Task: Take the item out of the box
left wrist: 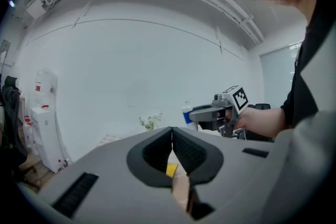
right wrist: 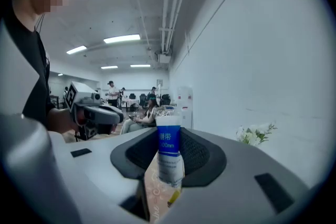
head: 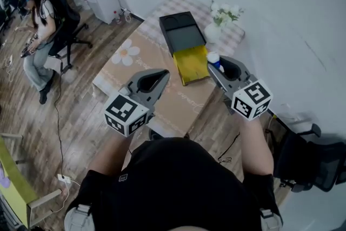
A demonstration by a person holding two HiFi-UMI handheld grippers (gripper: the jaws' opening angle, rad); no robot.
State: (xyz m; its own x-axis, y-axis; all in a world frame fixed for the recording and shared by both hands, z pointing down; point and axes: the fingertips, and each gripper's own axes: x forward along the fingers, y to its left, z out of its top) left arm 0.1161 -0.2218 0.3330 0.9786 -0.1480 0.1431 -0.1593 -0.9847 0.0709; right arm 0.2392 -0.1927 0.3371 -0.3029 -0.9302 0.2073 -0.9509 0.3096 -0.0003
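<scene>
- Right gripper [right wrist: 169,136] pinches the blue-and-white packet [right wrist: 169,150] upright between its pads, with the packet's top standing above the jaw tips.
- From the head view, the packet [head: 214,58] sits at the tip of the right gripper [head: 215,66]. It is out of the box [head: 190,65] and just beside the box's right edge.
- The box lies open on the table [head: 162,103], its yellow half touching a black half [head: 184,38].
- Left gripper [left wrist: 172,136] has its jaws pressed together on nothing, and hangs near the box's left side [head: 161,77].
- The lift looks nearly done. To do it well, keep the pinch firm and carry the packet clear of the yellow edge and away from the vase [head: 212,33].
- How high the packet hangs over the table cannot be told.
- Its print is only partly legible, and its lower end drops out of sight between the jaws.
- Which half of the box is the lid is unclear.
</scene>
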